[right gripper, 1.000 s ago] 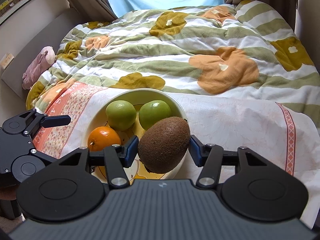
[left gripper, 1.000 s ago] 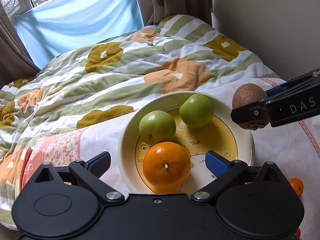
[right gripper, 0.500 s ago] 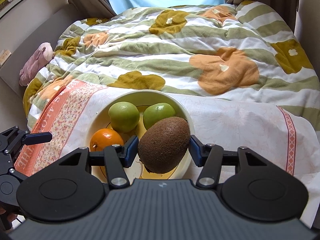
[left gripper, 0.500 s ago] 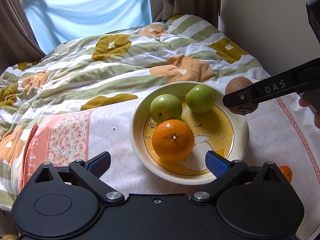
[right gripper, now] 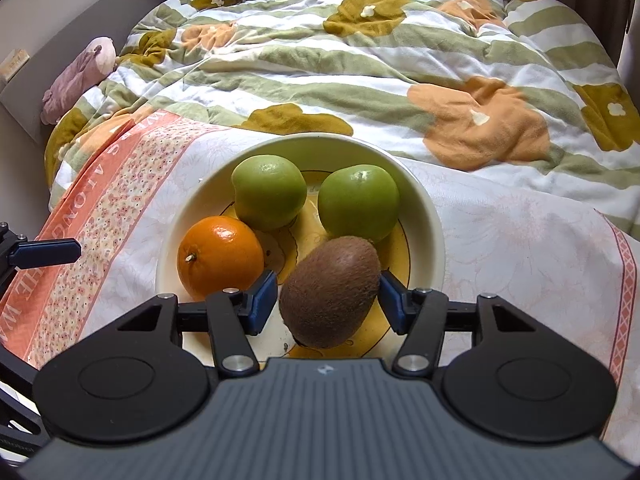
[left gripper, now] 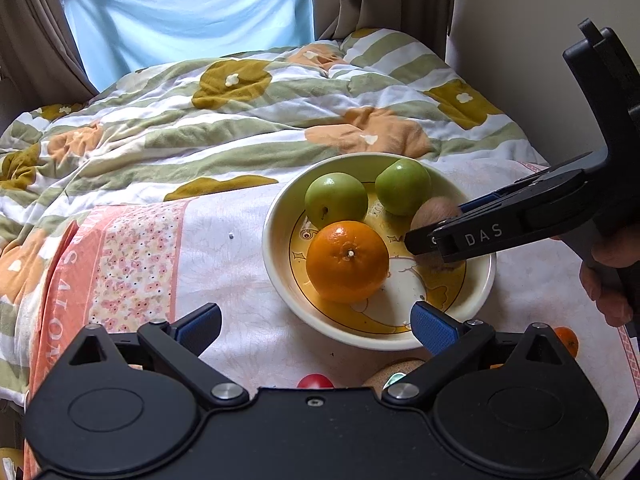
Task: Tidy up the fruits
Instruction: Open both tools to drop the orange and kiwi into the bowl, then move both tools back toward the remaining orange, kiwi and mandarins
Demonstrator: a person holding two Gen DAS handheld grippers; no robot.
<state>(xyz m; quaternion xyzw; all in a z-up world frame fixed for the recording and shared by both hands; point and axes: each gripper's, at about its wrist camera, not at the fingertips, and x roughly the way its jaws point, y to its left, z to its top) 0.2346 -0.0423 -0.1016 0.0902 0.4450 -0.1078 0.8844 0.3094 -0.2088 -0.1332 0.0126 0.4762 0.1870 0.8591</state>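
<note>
We see a flowered quilt (right gripper: 360,60) behind the cream bowl (right gripper: 434,236), which holds two green apples (right gripper: 269,192), an orange (right gripper: 220,256) and the kiwi (right gripper: 330,292). Our right gripper (right gripper: 328,300) is opening, pads (blue) just clear of the kiwi lying between them. The left gripper (left gripper: 316,322) gapes wide, empty. Only its view shows a small mandarin (left gripper: 566,340) and red fruit (left gripper: 315,381).

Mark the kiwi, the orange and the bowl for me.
kiwi (right gripper: 330,292), right wrist view, middle of its fuzzy skin.
orange (left gripper: 347,261), left wrist view, by the stem dimple.
bowl (right gripper: 430,216), right wrist view, bare right rim.
</note>
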